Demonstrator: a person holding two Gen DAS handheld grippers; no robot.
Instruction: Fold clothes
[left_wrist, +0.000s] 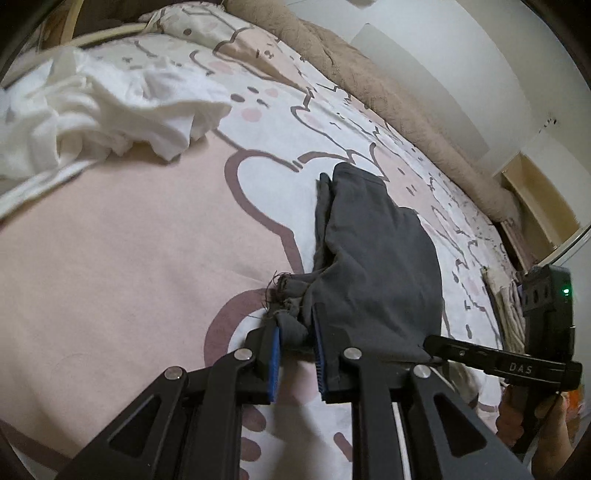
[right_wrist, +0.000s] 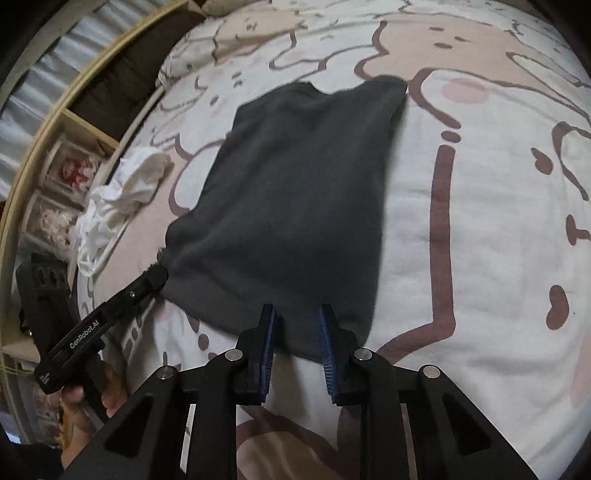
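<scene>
A dark grey garment (right_wrist: 295, 199) lies on the bed, stretched away from me; it also shows in the left wrist view (left_wrist: 376, 258). My left gripper (left_wrist: 297, 325) is shut on the garment's frayed near corner, cloth bunched between its blue pads (left_wrist: 275, 354). In the right wrist view the left gripper (right_wrist: 157, 277) holds that corner at the garment's lower left. My right gripper (right_wrist: 297, 325) straddles the garment's near edge with its jaws apart and cloth between them; I cannot tell whether they pinch it. In the left wrist view the right gripper (left_wrist: 432, 345) reaches the garment's lower right corner.
The bed has a pink and white cartoon sheet (left_wrist: 110, 258). A crumpled white garment (left_wrist: 92, 110) lies at the far left, also seen in the right wrist view (right_wrist: 118, 192). A beige blanket (left_wrist: 388, 96) runs along the wall side. A wooden shelf (right_wrist: 55, 166) stands beside the bed.
</scene>
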